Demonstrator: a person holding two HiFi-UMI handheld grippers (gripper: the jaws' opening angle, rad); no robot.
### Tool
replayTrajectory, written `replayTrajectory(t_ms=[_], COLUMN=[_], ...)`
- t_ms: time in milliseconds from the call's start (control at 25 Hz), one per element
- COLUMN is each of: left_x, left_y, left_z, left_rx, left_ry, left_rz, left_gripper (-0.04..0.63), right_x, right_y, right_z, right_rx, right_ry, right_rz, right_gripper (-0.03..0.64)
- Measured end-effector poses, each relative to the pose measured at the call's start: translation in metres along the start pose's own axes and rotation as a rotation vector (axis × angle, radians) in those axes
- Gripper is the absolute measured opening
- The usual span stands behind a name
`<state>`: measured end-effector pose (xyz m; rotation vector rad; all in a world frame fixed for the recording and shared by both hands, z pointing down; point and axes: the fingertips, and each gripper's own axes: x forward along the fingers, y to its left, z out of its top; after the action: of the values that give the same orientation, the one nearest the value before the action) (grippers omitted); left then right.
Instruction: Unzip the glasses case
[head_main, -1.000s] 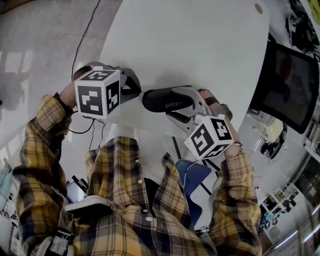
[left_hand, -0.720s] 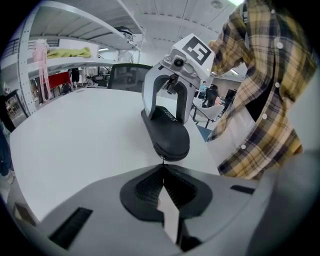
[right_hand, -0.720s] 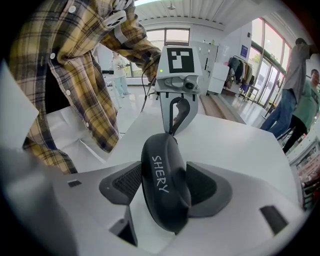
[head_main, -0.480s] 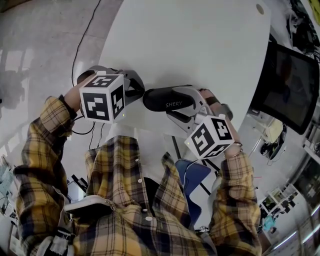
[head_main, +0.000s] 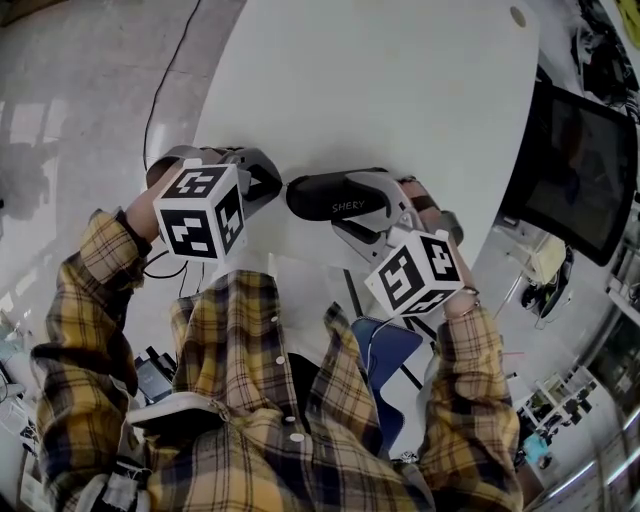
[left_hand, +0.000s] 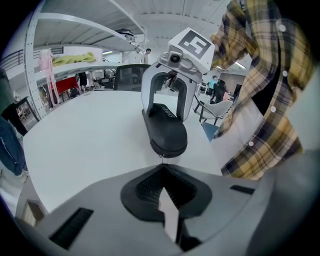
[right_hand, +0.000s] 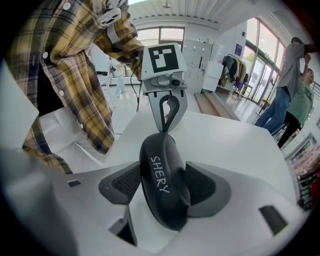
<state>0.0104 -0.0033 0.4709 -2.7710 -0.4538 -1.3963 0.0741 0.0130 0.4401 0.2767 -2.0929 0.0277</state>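
Observation:
A black glasses case marked SHERY is held just above the near edge of the white table. My right gripper is shut on its right half; in the right gripper view the dark pads press both sides of the case. My left gripper is at the case's left tip. In the left gripper view its jaws are shut on the small metal zip pull, which hangs from the near end of the case. The seam there looks closed.
A dark screen stands beyond the table's right edge. A blue chair is below the right arm. A cable runs over the floor at left. People stand far off in the right gripper view.
My left gripper first closed in on the case's left tip, then shifted slightly down and left. The right gripper and the case have barely moved.

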Motion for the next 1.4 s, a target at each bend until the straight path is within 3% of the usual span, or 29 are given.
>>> replayTrajectory(t_ms=[480,760,1000,1120,1200,1320,1400], left_x=[0.011,0.021,0.024,0.03,0.031,0.029,0.029], left_y=[-0.035,-0.047,-0.048,-0.045,-0.045,-0.048,-0.048], left_z=[0.001,0.013,0.018,0.019,0.018,0.017,0.016], left_rx=[-0.053,-0.211,-0.341,-0.373,-0.374,-0.349,-0.317], left_ry=[-0.025,-0.102,-0.126,-0.116,-0.103,-0.079,-0.057], left_rz=[0.03,0.055,0.107,0.131,0.13,0.124,0.124], left_gripper=[0.005,0.005,0.005,0.005,0.005,0.005,0.005], right_x=[0.002,0.002,0.007,0.008,0.003,-0.014,-0.022], right_y=[-0.001,-0.001,-0.001,0.0,0.003,0.006,0.004], right_z=[-0.004,0.001,0.005,0.003,0.003,0.004,0.002], right_rx=[0.028,0.06,0.146,0.14,0.138,0.164,0.123], right_ry=[0.007,0.008,0.038,0.033,0.015,-0.028,-0.026], right_rz=[-0.006,-0.052,-0.105,-0.134,-0.119,-0.027,0.032], right_gripper=[0.268,0.281,0.299,0.305,0.305,0.29,0.289])
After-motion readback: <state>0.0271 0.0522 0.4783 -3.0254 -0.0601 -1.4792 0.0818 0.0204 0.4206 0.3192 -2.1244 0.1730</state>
